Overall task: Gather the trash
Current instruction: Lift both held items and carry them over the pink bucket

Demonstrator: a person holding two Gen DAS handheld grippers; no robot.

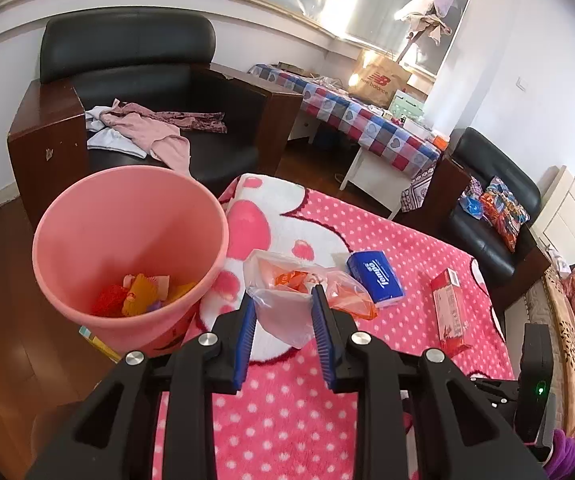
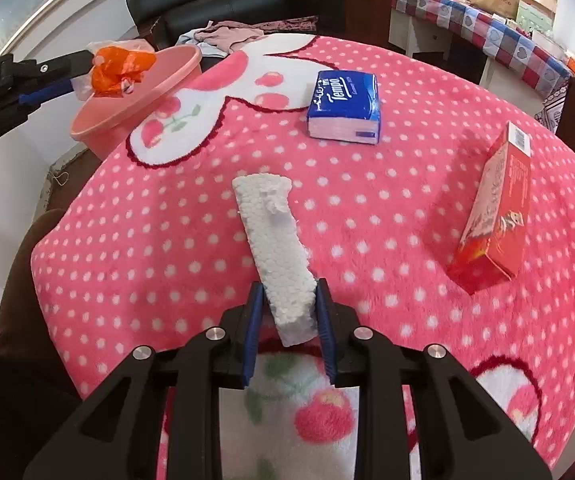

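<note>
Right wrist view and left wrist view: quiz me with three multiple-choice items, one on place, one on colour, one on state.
1. Where is the pink bin?
A beside the blanket's edge
B on the armchair
C on the checked table

2. What colour is the tissue pack?
A green
B blue
C yellow

3. What sits between the right gripper jaws?
A the red box
B nothing
C the white foam strip

Answers:
1 A, it stands at the blanket's corner.
2 B, blue wrapper.
3 C, the jaws flank the foam's near end.

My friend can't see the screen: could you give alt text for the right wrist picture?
The right gripper clamps a white foam strip on a pink dotted blanket. Beyond lie a blue tissue pack and a red box.
</note>
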